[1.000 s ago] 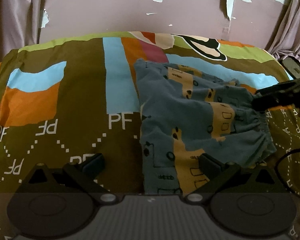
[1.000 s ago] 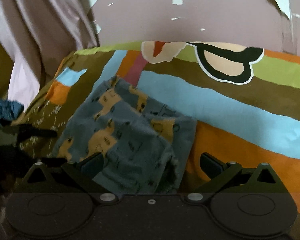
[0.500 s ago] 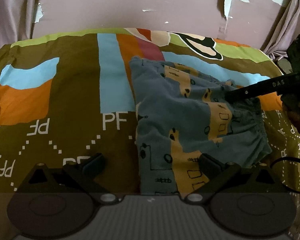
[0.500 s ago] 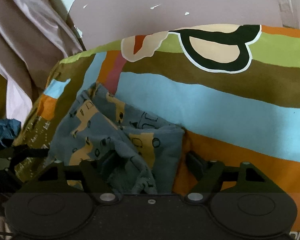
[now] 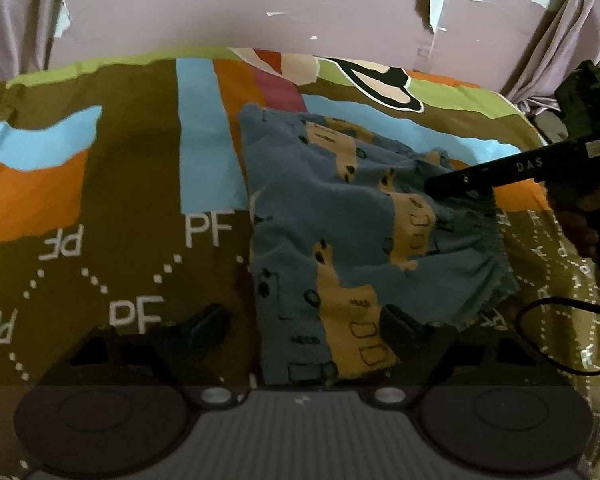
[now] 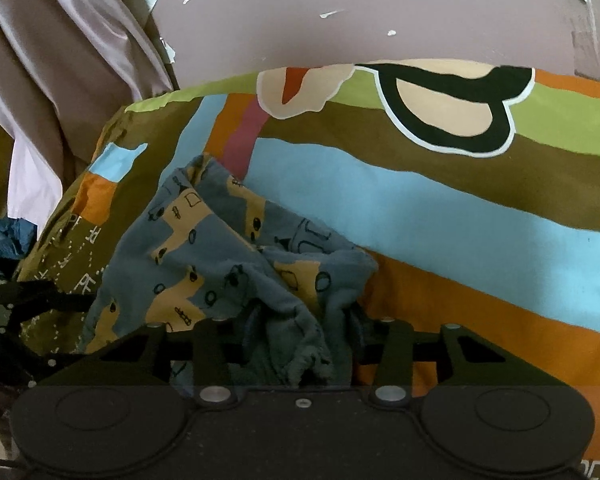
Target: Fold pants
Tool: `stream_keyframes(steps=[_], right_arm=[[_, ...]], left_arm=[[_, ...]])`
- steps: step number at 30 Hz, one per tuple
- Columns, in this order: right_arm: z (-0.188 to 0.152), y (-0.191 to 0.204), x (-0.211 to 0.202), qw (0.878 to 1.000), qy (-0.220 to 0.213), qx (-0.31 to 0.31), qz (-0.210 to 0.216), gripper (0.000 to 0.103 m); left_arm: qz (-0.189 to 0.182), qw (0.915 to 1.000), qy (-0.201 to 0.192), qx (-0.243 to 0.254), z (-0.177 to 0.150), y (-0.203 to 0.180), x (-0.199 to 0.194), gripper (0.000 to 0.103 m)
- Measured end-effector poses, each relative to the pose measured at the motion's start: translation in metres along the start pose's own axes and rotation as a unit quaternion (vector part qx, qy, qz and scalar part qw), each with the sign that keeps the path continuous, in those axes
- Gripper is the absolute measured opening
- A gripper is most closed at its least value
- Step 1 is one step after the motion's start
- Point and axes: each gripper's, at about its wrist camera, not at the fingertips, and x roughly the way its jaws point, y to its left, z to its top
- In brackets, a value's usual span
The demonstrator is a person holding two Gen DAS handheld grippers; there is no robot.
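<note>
Blue pants [image 5: 340, 220] with tan car prints lie flat on the patterned bedsheet [image 5: 120, 200]. My left gripper [image 5: 300, 328] stands low over their near corner. Its jaws are closing, with the right finger on the cloth and the left finger on the bare sheet. My right gripper [image 5: 444, 188] reaches in from the right onto the gathered waistband. In the right wrist view the pants [image 6: 204, 248] bunch up between the closing jaws of my right gripper [image 6: 300, 344], which press the waistband fabric from both sides.
A pink wall [image 5: 220, 8] with peeling paint stands behind the bed. Curtains [image 6: 60, 60] hang at the left. A black cable [image 5: 560, 308] loops on the sheet at the right. A crumpled blue cloth [image 6: 8, 240] lies off the bed's left edge.
The right gripper's jaws have narrowed from wide open onto the waistband, gathering the cloth into a bunch. The left gripper's jaws have narrowed slightly and it has stayed in place.
</note>
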Motion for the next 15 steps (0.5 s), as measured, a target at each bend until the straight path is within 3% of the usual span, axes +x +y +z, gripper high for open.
stream_keyframes(steps=[10, 13, 15], right_arm=[[0.002, -0.01, 0.003, 0.999, 0.002, 0.037, 0.014, 0.05], [0.001, -0.012, 0.004, 0.999, 0.002, 0.043, 0.016, 0.044], [0.0, -0.009, 0.002, 0.999, -0.001, 0.039, 0.012, 0.036]], left_arm=[[-0.03, 0.9958, -0.003, -0.086, -0.001, 0.021, 0.0, 0.084], [-0.026, 0.9957, 0.001, -0.089, 0.0, 0.022, 0.001, 0.073], [-0.029, 0.995, 0.01, -0.095, 0.001, 0.023, 0.002, 0.056]])
